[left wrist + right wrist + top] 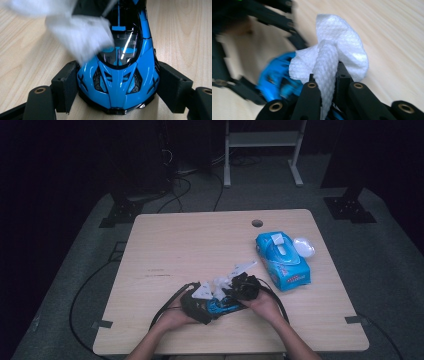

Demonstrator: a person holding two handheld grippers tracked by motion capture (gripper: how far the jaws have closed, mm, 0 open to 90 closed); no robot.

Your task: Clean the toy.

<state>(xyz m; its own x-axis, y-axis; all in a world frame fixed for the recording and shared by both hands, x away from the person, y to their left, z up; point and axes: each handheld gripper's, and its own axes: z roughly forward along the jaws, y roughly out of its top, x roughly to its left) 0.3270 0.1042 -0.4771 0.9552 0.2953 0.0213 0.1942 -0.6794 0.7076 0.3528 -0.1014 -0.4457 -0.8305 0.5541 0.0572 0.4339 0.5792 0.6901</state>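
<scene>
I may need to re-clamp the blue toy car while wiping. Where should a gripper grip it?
Grip the toy car across its flanks at one end, approaching along its length as the left gripper does. The sides give the pads flat faces and leave the roof free for the wipe.

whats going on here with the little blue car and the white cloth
A person at a light wooden table is cleaning a glossy blue and black toy car. The left gripper clamps the car's nose between its black jaws, holding it on the table. The right gripper is shut on a crumpled white wet wipe and holds it over the car's roof. A blue soft pack of wipes lies to the right with its white lid flipped open.
</scene>
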